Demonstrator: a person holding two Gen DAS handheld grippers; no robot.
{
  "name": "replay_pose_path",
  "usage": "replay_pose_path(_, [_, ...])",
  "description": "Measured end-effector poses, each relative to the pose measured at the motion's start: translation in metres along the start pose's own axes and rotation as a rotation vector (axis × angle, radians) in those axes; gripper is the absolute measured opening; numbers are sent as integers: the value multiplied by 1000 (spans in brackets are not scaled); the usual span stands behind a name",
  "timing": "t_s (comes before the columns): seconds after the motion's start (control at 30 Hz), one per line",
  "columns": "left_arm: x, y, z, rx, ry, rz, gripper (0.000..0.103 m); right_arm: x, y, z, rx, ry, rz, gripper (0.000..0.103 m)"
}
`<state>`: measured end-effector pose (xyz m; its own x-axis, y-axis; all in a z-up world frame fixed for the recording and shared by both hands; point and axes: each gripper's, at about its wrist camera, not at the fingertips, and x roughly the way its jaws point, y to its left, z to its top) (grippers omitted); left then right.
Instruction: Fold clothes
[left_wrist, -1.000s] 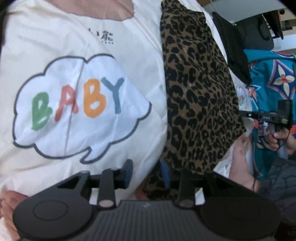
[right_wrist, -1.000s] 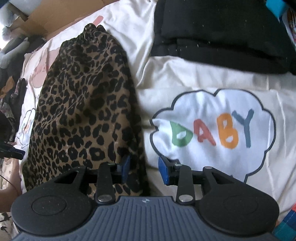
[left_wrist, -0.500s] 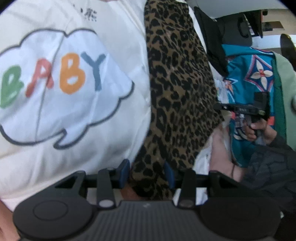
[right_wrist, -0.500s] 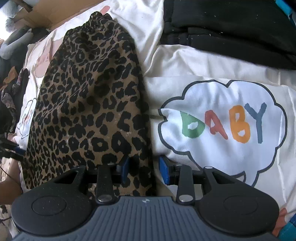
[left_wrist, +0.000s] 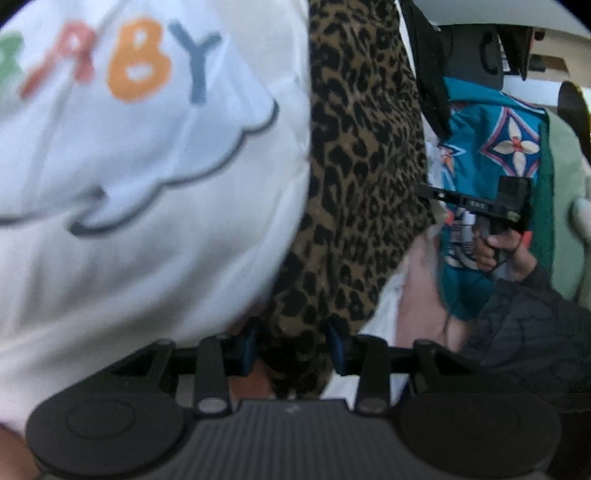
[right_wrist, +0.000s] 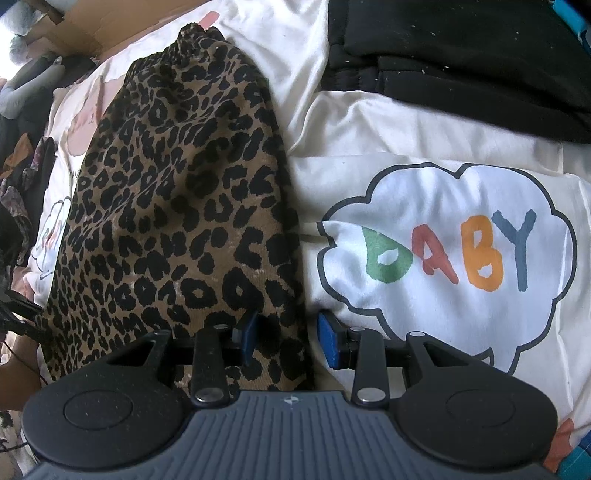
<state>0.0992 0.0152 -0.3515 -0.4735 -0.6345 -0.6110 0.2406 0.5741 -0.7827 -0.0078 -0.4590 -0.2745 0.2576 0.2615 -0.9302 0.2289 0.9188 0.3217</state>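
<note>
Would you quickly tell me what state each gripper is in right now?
Left gripper: jaws closing, pads already pressing a bunch of the leopard-print garment.
Right gripper: open, straddling that garment's edge without pinching it.

Leopard-print garment (right_wrist: 177, 206): brown cloth with black spots, laid out as one long narrow strip on the cream bedsheet (right_wrist: 369, 122). Far end was gathered and puckered; near end was wider. Its right edge ran just beside the sheet's white cloud print. Surface mostly flat with soft wrinkles and faint pale scuffs. In the left wrist view the same garment (left_wrist: 362, 155) ran lengthwise away from the camera, its near corner bunched into a narrow fold.
</note>
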Motion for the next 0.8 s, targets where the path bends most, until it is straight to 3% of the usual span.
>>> replay_pose_path(0.17, [17,-14,-7,67,88,-43,31,0,0,0,-7,1,3,42])
replay_pose_path(0.47, [16,-11,-6,33,28,6,28,-11,-9,-5,-4,2,-10,42])
replay_pose_path(0.53, [16,-8,-5,29,41,-3,10,-14,-12,-6,1,6,-11,44])
replay_pose_path(0.57, [15,-7,-5,32,45,-1,7,-14,-13,-6,2,10,-12,45])
replay_pose_path(0.8, [8,-9,-4,61,48,19,6,-12,-8,-7,-52,38,3,46])
